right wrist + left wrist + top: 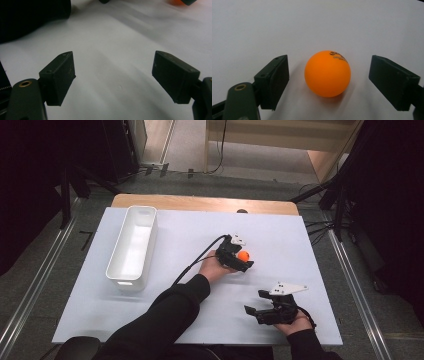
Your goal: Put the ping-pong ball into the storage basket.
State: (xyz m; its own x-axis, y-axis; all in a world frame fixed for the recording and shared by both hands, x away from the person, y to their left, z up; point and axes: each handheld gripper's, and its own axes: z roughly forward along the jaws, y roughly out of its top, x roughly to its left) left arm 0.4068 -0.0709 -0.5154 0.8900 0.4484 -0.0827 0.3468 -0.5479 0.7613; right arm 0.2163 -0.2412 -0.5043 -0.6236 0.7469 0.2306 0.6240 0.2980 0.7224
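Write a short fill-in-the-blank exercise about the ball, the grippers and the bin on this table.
1. The ball between the left gripper's jaws is ____ in colour.
2. Those jaws stand ____ of the ball, not pressing on it.
3. The white bin on the table holds ____.
4. The right gripper's jaws are ____, with bare table between them.

Missing words: orange; clear; nothing; open

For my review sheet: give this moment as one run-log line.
left tongs: open, astride orange ping-pong ball, pads not touching | right tongs: open, nothing between | white bin: holds nothing visible | ball on white tabletop
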